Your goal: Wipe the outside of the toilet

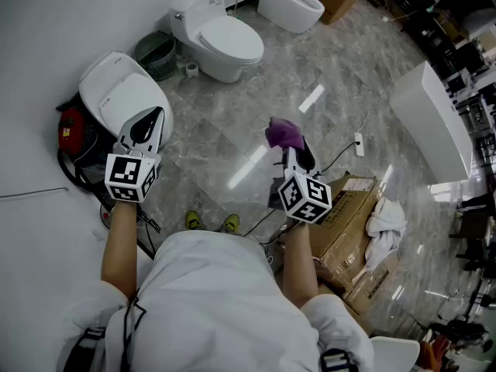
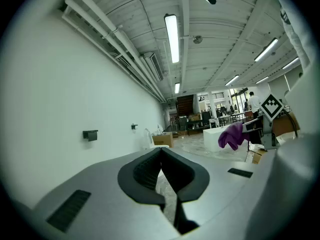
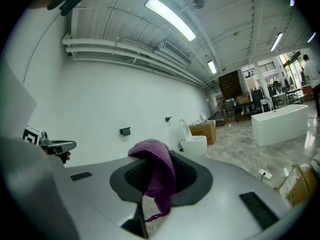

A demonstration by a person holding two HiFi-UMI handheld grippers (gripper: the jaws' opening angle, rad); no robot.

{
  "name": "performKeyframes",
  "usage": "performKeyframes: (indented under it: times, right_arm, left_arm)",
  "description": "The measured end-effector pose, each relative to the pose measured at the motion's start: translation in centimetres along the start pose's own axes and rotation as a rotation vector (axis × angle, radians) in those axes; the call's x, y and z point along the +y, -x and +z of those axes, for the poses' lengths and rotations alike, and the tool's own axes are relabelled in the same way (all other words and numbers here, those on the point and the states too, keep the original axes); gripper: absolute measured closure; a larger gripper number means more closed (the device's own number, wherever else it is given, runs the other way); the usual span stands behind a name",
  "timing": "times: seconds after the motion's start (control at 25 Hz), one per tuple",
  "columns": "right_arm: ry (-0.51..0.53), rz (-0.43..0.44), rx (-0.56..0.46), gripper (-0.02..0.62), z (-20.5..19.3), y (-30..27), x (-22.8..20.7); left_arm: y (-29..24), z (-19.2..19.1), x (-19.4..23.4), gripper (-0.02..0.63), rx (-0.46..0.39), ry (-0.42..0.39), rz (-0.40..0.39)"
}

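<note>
**Purple cloth's in the R claw, not on the toilet yet**

Far left by the wall: white toilet [image 1: 116, 91], lid down. L gripper [image 1: 149, 122] hangs over its near edge, jaws pinched together w/ nothing btwn them. Mid-frame, R gripper [image 1: 298, 155] is clamped on a purple cloth [image 1: 283, 132], above the marble floor [image 1: 225, 122], well apart from that toilet. Cardboard boxes [image 1: 349, 223] at right.

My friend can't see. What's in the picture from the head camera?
Seen from above, a person holds two grippers: the right gripper clamps a purple cloth, the left gripper, shut and empty, points at a white toilet by the wall. Two more toilets stand beyond.
</note>
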State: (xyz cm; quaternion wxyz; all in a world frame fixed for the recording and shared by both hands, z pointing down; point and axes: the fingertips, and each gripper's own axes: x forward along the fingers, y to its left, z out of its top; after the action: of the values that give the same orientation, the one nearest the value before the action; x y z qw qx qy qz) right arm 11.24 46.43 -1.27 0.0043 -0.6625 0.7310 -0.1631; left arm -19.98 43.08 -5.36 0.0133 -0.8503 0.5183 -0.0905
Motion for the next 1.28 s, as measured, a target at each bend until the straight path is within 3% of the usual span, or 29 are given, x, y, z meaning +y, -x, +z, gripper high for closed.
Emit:
performKeyframes:
  times: [0.64,1.28]
  right_arm:
    - [-0.008,-0.002,-0.016,0.508,-0.8,0.1,2.8]
    - [-0.022,-0.038,-0.009,0.508,-2.7,-3.2,7.1]
  left_arm:
    - [1.3,-1.5,2.0,0.589,0.01,0.021,-0.012]
    - [0.8,-4.1,8.0,0.589,0.016,0.037,-0.035]
